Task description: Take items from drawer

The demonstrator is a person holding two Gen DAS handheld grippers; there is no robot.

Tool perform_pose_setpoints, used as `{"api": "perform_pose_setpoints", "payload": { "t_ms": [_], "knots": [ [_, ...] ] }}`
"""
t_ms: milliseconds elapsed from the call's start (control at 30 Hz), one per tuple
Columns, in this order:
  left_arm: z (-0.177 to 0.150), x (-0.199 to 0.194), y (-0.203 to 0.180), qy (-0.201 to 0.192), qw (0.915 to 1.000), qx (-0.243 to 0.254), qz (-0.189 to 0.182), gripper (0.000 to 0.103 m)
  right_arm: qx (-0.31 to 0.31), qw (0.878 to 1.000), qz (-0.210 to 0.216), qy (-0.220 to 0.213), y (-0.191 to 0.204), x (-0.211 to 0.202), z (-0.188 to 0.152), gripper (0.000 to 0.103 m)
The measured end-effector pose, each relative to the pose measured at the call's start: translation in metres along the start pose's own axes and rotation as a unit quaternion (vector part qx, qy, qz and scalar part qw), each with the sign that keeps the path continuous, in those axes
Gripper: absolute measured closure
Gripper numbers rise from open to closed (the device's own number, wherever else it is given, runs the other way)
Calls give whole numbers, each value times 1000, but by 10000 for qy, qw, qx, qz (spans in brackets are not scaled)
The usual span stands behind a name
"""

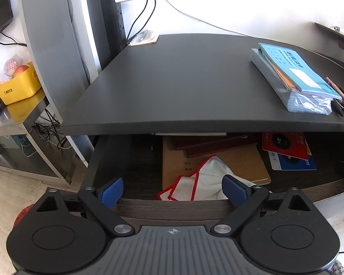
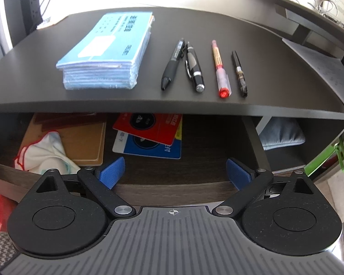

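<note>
Drawer contents are seen below the dark desktop: a red-edged white cloth at the near left upon a brown folder, with red and blue cards farther right. Both the left gripper and the right gripper are held spread and empty above the drawer front. Four pens are lined up beside a blue booklet stack on the desktop.

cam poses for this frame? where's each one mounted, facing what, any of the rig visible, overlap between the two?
Left wrist: on the left gripper, facing forward over the open drawer front at the white red-edged cloth; both blue-padded fingers show, spread.
Right wrist: on the right gripper, facing forward at the drawer's right half, red and blue cards, four pens above on the desk; own fingers show, spread.
Shared: drawer, cloth, cards, blue book stack, pens.
</note>
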State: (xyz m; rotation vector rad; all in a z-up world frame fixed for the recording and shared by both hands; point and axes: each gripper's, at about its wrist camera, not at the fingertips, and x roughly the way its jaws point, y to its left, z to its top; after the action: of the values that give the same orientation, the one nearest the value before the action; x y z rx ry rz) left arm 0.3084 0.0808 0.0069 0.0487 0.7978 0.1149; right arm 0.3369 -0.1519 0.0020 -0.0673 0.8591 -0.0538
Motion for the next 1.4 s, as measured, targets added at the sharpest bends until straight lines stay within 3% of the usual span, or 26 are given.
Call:
{"api": "perform_pose_setpoints", "payload": {
  "t_ms": [500,1400],
  "knots": [
    [-44,-42,2,132,9999,50,-48,9,-16,9999,73,149,-2,-26,-46,6],
    [-83,-83,4,180,9997,163,-2,11,-43,9987,189,466,-5,-64,-99,8]
  ]
}}
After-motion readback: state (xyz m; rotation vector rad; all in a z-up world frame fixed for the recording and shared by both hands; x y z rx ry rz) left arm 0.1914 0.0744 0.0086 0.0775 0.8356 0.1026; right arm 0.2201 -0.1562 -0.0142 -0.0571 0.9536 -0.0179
